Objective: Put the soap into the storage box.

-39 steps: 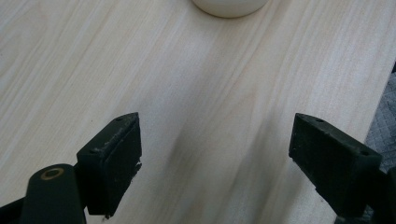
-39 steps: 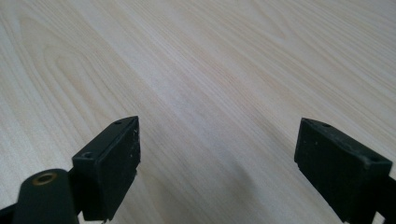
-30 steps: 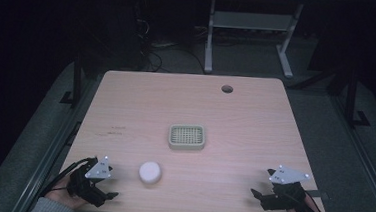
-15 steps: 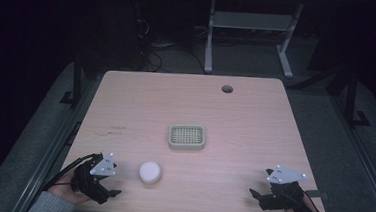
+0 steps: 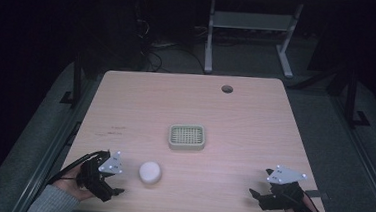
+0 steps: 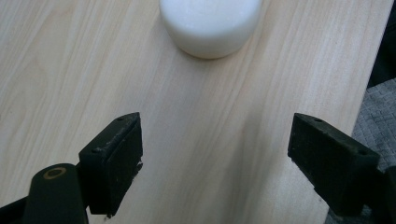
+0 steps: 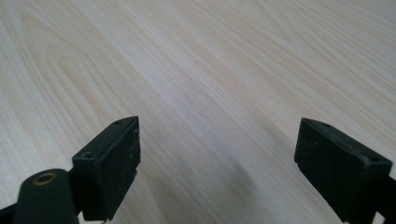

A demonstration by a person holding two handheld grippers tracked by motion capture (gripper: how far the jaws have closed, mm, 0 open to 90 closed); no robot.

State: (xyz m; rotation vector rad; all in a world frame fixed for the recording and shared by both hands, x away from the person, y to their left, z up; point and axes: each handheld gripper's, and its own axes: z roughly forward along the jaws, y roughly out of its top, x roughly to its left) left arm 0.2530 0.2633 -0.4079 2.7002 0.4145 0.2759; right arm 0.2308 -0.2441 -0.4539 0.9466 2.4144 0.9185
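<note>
A white round puck-shaped object [image 5: 150,172] lies on the light wooden table [image 5: 235,114] near its front left. In the left gripper view the same white object [image 6: 210,23] sits ahead of the wide-apart jaws, outside them. My left gripper [image 5: 115,191] rests open at the front left edge, pointing right toward that object. A pale green square tray with a grid top [image 5: 187,137] sits at the table's middle. My right gripper [image 5: 254,197] is open near the front right corner, with bare wood between its jaws [image 7: 215,163].
A round cable hole [image 5: 227,88] is in the table's far right part. Beyond the table stands a white metal frame [image 5: 251,35] on a dark floor. Grey fabric [image 6: 373,112] borders the table's front edge.
My left gripper has shifted slightly right and forward along the front edge, nearer the white object. The right gripper has barely moved.
</note>
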